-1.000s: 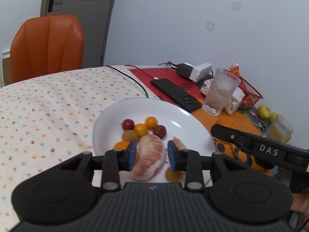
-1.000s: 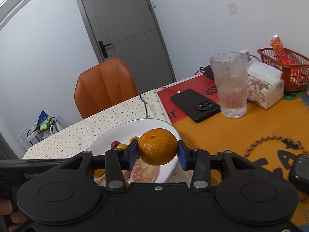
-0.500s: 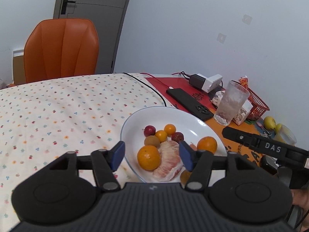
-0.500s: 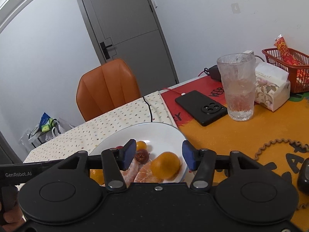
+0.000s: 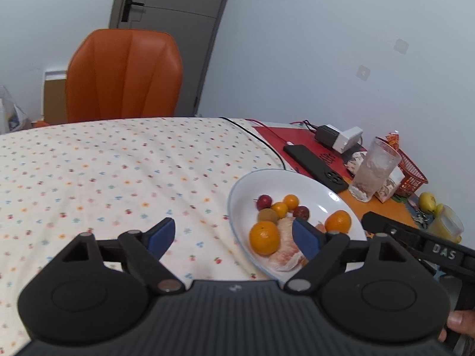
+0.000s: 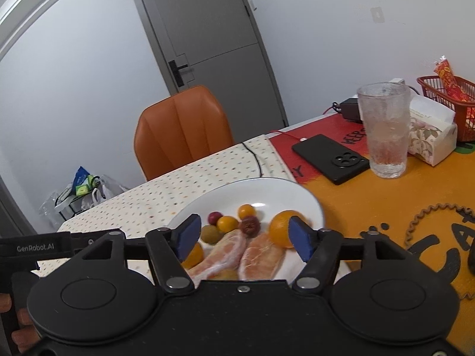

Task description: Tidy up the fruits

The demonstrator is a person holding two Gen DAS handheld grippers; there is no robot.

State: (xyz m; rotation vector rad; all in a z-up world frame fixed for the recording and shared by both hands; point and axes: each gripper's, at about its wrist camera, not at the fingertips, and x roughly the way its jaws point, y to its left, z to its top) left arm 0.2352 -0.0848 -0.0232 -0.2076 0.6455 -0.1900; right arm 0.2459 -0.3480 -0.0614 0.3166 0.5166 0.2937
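A white plate (image 5: 314, 182) (image 6: 276, 188) on the table holds two oranges (image 5: 264, 237) (image 5: 337, 222), peeled pomelo pieces (image 5: 285, 252) (image 6: 261, 256) and several small red, yellow and brown fruits (image 5: 280, 207). In the left wrist view my left gripper (image 5: 233, 237) hangs over the flowered cloth at the plate's left rim, its jaws opening wide with nothing between them. My right gripper (image 6: 245, 237) hovers over the plate's near side, jaws opening; one orange (image 6: 283, 227) lies in the plate just behind its right pad, untouched.
Right of the plate lie a black phone (image 6: 331, 158), a frosted glass (image 6: 384, 130), a tissue pack (image 6: 430, 136) and a red basket (image 6: 451, 101). An orange chair (image 5: 124, 74) stands behind the table. The flowered cloth (image 5: 104, 172) spreads leftward.
Both grippers opened and let go: the left released a pomelo piece, the right dropped its orange into the plate. The left gripper drew back and to the left off the plate.
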